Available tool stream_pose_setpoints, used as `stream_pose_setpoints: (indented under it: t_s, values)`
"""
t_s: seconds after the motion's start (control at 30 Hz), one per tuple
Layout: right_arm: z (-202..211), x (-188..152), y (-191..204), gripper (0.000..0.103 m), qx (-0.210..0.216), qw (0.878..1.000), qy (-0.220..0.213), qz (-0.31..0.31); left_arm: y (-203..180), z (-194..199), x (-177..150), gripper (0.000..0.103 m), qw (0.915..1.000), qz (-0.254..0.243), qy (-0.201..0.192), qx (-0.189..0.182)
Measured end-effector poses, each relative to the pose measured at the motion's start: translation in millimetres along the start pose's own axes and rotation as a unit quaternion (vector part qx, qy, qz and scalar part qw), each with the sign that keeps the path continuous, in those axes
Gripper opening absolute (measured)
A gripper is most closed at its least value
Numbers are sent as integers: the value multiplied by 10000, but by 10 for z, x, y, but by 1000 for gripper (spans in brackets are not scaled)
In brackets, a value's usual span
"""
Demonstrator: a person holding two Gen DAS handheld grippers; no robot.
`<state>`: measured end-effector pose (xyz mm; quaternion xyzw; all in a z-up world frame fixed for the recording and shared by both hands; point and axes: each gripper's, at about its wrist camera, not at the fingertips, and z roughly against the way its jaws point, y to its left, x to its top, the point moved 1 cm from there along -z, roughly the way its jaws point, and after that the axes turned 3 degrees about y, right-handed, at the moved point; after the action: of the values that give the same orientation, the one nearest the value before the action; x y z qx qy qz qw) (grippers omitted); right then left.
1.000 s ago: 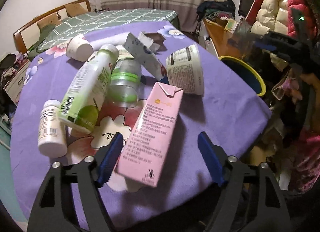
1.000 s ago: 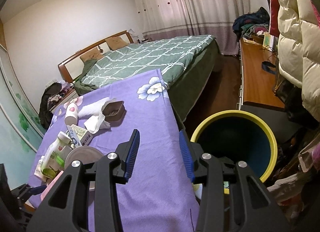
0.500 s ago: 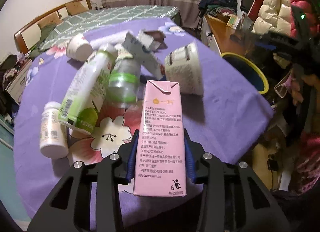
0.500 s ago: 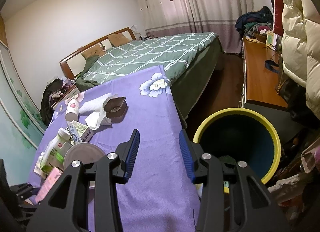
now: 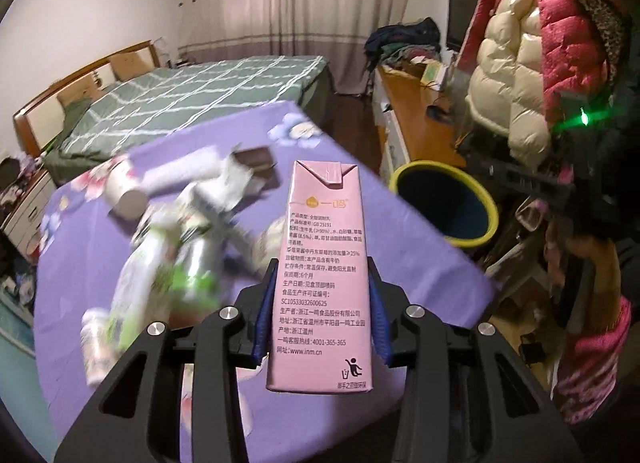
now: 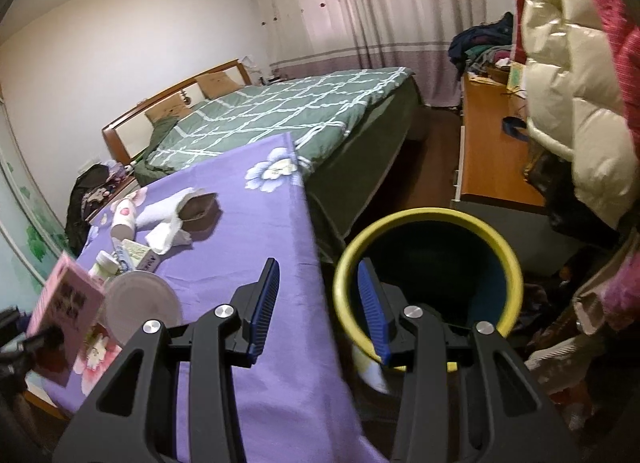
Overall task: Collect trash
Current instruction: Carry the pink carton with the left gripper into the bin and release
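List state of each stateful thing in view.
Left gripper: shut on pink milk carton, held upright, off the table.
Right gripper: open, nothing held.
Yellow-rimmed blue bin: upright, open-topped.
White round tub: on its side.
Brown tray: on purple tablecloth.

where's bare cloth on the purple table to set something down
Bare purple cloth runs along the edge nearest the yellow-rimmed bin, from the flower print forward. The far side is crowded: brown tray, white cup, bottles.
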<state>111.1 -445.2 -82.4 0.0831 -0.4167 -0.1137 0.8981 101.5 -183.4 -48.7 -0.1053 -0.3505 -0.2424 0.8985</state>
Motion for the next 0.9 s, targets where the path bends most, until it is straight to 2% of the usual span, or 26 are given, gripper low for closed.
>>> stream_pose_setpoints:
  t_s: [0.13, 0.33, 0.53, 0.7, 0.87, 0.9]
  values:
    - [84, -44, -256, 42, -230, 9996, -57, -139, -294, -204, 341, 40, 9995, -212, -85, -206]
    - [130, -149, -704, 42, -522, 9975, -49, -473, -869, -782, 816, 40, 9965, -570, 56, -601]
    - [88, -226, -1062, 42, -739, 9941, 57, -789, -1385, -1417, 1052, 40, 9919, -805, 342, -924]
    - [54, -234, -1213, 42, -850, 9921, 102, -920, -1719, -1863, 1180, 40, 9892, -964, 511, -980]
    - [17, -224, -1280, 44, -1052, 9896, 122, -973, -1879, -2157, 1243, 41, 9873, -981, 628, -1082]
    - [13, -222, -1282, 46, -1080, 9892, 130, -982, -1895, -2212, 1257, 50, 9876, -933, 668, -1069]
